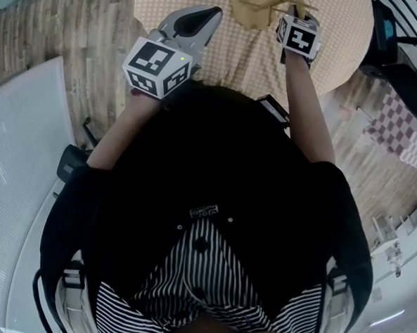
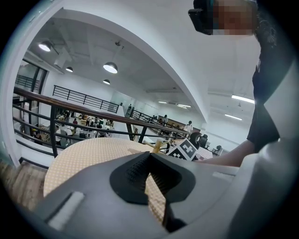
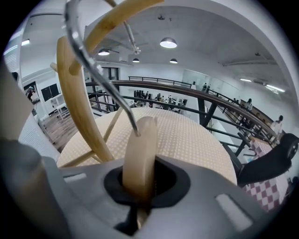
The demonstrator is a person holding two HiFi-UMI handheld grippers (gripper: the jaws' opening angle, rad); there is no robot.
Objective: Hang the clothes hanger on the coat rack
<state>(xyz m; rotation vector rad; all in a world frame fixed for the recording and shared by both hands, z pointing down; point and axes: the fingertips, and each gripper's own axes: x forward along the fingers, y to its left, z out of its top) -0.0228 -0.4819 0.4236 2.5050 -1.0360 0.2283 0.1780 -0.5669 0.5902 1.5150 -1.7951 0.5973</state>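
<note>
1. Wood sits in the right gripper [image 3: 140, 186]: its jaws are clamped on the pale neck of the clothes hanger [image 3: 140, 149], which stands upright out of them.
2. Metal hook [image 3: 88, 60] leaves the top of that neck, runs up toward 11 o'clock and curls over near the top edge.
3. Curved wooden bars [image 3: 74, 98] stand at 10 o'clock of those jaws. The hook crosses in front of them; whether it touches them I cannot tell.
4. Left gripper [image 2: 152, 179]: jaws apart, nothing between them, only cloth showing through the gap.
5. Tabletop [image 1: 222, 64]: round, with a beige dotted cloth, lying under both grippers.
6. Head view: the left gripper is at 11 o'clock of the person [image 1: 213, 198] and the right gripper at 1 o'clock, well apart. Pale wood shows at 10 o'clock of the right gripper's marker cube [image 1: 299, 35].
7. Left gripper view: that cube is at 1 o'clock of the left jaws, with a bit of wood just beside it at 9 o'clock.
8. Dark railing [image 2: 70, 109] runs past the tabletop's far edge. Plank floor [image 1: 96, 50] lies at 9 o'clock of the tabletop.
</note>
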